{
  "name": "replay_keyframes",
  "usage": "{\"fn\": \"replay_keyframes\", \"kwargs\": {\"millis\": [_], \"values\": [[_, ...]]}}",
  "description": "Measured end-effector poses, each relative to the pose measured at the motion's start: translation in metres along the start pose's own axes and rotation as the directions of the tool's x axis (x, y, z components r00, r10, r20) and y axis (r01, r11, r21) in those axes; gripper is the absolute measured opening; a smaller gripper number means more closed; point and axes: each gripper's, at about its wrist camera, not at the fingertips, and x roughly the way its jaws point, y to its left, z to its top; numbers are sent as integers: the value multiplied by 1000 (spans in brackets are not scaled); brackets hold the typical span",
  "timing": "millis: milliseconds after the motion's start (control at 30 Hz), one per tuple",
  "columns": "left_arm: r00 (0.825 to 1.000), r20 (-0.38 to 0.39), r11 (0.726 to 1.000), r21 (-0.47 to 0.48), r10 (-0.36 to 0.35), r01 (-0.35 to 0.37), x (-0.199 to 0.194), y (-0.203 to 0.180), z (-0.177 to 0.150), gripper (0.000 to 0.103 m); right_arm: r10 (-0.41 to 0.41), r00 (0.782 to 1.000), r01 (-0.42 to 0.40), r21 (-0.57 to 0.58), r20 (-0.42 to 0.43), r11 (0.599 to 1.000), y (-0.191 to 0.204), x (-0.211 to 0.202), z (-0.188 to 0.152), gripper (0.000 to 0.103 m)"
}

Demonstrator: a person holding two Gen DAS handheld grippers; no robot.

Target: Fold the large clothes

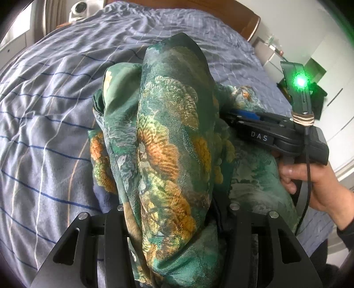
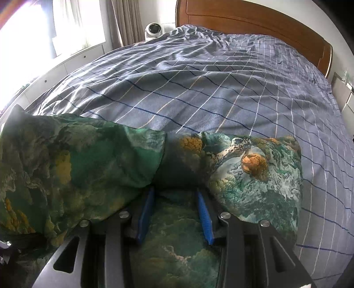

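Observation:
A large green garment [image 1: 168, 124] with orange and gold print is bunched on the bed. In the left wrist view a thick roll of it runs up between my left gripper's [image 1: 174, 188] fingers and hides them; the jaws are closed on that roll. To the right a hand [image 1: 309, 181] holds my right gripper [image 1: 241, 117], its blue pad tips pushed into the cloth. In the right wrist view the garment [image 2: 254, 168] lies across the front. A dark fold is caught between the right gripper's [image 2: 174, 188] blue pads [image 2: 204, 217], whose tips are covered.
The bed's blue-grey checked duvet [image 2: 221, 88] stretches far ahead, wrinkled. A wooden headboard [image 2: 254, 20] stands at the back. A white round device [image 2: 153, 30] sits by the curtains and bright window at the left. White cabinets [image 1: 331, 93] stand to the right of the bed.

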Motion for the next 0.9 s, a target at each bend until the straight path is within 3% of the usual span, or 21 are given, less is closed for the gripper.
{"fn": "replay_keyframes", "kwargs": {"millis": [233, 367, 467, 533, 667, 733, 767, 800, 867, 900], "values": [[1000, -5, 1000, 6, -9, 9, -4, -1, -1, 50, -5, 1000, 5, 3, 15, 1000, 0, -7, 2, 39], [997, -20, 997, -16, -71, 70, -7, 9, 1, 51, 50, 998, -51, 44, 25, 998, -4, -55, 5, 40], [994, -31, 994, -33, -103, 102, -5, 16, 5, 51, 107, 993, -109, 35, 52, 993, 3, -114, -29, 40], [994, -31, 994, -34, -109, 108, -5, 18, 6, 51, 138, 988, -138, -15, 64, 990, 17, -148, -70, 40], [990, -23, 989, -50, -141, 139, -9, 20, 5, 55, 113, 994, -113, -9, 9, 994, 29, -144, -131, 40], [983, -27, 978, -106, -183, 180, -22, 27, 6, 59, 87, 995, -88, 7, 44, 996, 29, -141, -137, 40], [980, -30, 972, -134, -199, 194, -30, 33, 5, 66, 81, 996, -82, 24, 47, 996, 29, -145, -135, 42], [979, -24, 966, -166, -204, 197, -43, 39, 5, 77, 82, 996, -84, 41, 47, 996, 29, -150, -131, 44], [989, 20, 973, -177, -147, 149, -72, 49, 3, 91, 95, 994, -99, 64, 55, 993, 23, -164, -127, 80], [990, 52, 977, -166, -128, 135, -88, 53, 3, 92, 103, 992, -109, 76, 76, 991, 17, -175, -127, 85]]}}
